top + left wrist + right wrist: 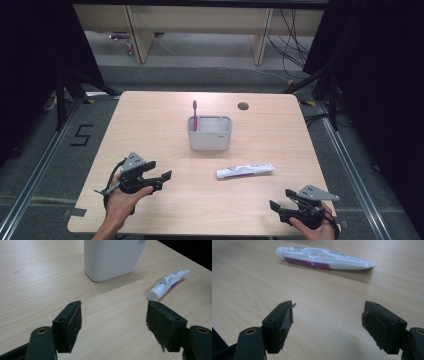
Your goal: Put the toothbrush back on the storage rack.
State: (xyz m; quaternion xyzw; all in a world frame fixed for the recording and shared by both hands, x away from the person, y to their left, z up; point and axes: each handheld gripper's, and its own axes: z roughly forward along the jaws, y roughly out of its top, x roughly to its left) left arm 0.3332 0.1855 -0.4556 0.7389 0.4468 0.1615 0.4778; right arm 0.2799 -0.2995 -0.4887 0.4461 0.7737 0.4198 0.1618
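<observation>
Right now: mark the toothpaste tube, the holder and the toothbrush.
toothpaste tube [322, 258], right gripper view, mid-body.
holder [209, 139], high view, front wall.
toothbrush [195, 116], high view, handle.

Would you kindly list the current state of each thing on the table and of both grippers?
toothpaste tube: lying flat on the table, cap on, untouched.
toothbrush: standing upright in the holder.
holder: upright at mid-table.
left gripper: open, holding nothing.
right gripper: open, holding nothing.
</observation>
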